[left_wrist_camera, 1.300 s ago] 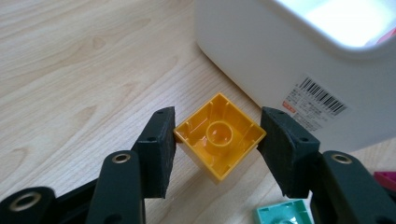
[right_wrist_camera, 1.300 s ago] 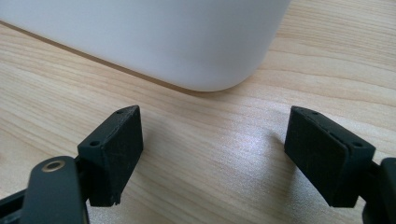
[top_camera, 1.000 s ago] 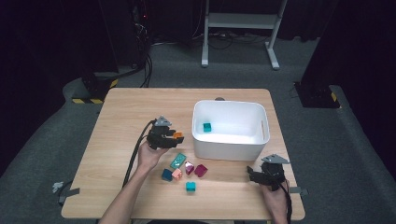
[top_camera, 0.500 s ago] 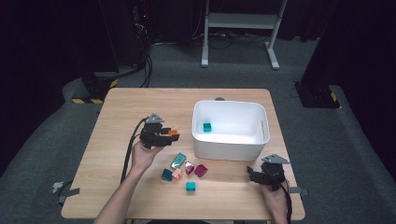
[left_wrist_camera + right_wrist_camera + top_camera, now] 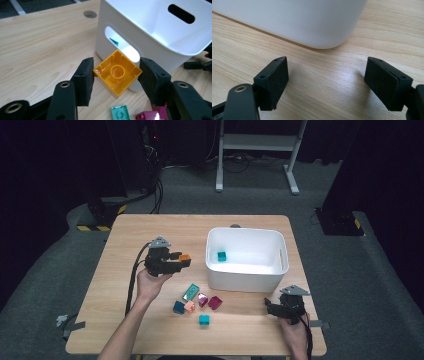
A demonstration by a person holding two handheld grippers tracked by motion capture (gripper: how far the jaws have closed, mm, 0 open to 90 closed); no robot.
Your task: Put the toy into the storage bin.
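Light wood table [image 5: 150, 225] stands on grey carpet floor [image 5: 380, 270] — surroundings dark, black curtains [image 5: 50, 160] at rear and sides. White metal stand frame [image 5: 260, 142] behind, cables [image 5: 157, 190] trailing on floor. Yellow-black hazard tape [image 5: 100, 227] at left — lighting falls mainly on the table

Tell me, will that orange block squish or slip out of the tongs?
Probably neither. The orange block looks like stiff, hollow plastic, likely light. The left tongs pinch two flat sides with padded jaws, though its glossy surface might slide if loosened.
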